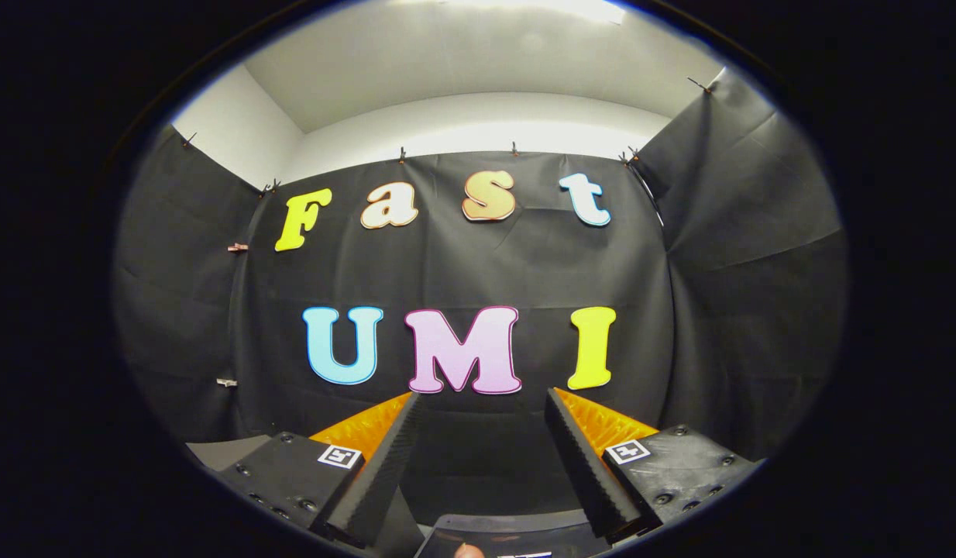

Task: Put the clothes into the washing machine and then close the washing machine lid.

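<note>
At the bottom centre of the frame the gripper (pixel 482 407) is held wide open with nothing between its fingers, aimed at the booth wall (pixel 478 271), so progress on clothes and lid cannot be judged.

Tool (pixel 482 394) fingers spread wide apart (facing the black cloth wall (pixel 462 267)).

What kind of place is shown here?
Probably a small recording booth, not a real laundry room. Black cloth hangs as walls on three sides, pinned up with clips, below a plain white ceiling. The claw is open, pointing at the cloth with nothing between its fingers.
</note>
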`<state>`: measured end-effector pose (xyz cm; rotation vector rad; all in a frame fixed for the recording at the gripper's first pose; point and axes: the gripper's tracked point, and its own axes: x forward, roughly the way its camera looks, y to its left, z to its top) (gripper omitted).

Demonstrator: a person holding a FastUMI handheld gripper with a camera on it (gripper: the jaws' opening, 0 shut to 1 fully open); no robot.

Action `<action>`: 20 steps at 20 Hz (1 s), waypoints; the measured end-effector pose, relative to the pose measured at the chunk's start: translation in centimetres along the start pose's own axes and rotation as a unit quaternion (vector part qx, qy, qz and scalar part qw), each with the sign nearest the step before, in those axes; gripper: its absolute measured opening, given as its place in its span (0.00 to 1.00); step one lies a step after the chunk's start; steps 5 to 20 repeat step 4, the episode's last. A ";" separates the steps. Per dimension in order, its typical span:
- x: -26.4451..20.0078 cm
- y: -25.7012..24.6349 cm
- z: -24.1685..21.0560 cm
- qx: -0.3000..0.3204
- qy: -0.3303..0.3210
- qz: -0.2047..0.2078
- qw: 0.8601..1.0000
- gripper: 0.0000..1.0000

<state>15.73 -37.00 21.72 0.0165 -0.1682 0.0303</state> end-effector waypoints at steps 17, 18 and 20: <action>0.1 0.8 -0.5 -0.009 0.008 0.004 1.000 0.98; 0.1 0.8 -0.5 -0.009 0.008 0.004 1.000 0.98; 0.1 0.8 -0.5 -0.009 0.008 0.004 1.000 0.98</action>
